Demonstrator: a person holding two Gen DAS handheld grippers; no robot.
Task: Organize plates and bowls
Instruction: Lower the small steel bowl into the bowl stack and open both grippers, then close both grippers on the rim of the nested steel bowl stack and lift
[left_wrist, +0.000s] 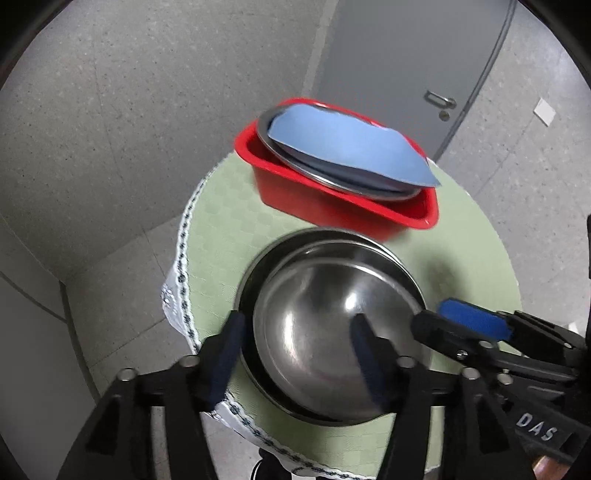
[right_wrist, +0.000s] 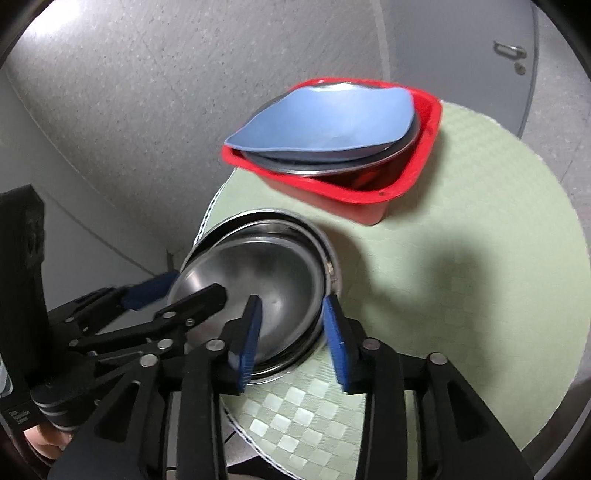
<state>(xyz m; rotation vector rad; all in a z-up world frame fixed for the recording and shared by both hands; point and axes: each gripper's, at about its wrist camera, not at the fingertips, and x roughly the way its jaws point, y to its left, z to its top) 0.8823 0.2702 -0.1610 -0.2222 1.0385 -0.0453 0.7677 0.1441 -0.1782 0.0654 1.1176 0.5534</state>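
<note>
Steel bowl (left_wrist: 325, 332) rim between right gripper (right_wrist: 295, 332) fingers (right_wrist: 336, 339)

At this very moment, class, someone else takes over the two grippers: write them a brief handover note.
Left gripper: open, jaws straddling the near rim of the top steel bowl.
Right gripper: open, jaws straddling the same bowl's rim on its other side.
The steel bowls sit nested on the green tablecloth.
Done: the red tub behind them already holds steel plates under a blue plate.
Left: the nested bowls are not yet put away; neither gripper has closed.
</note>
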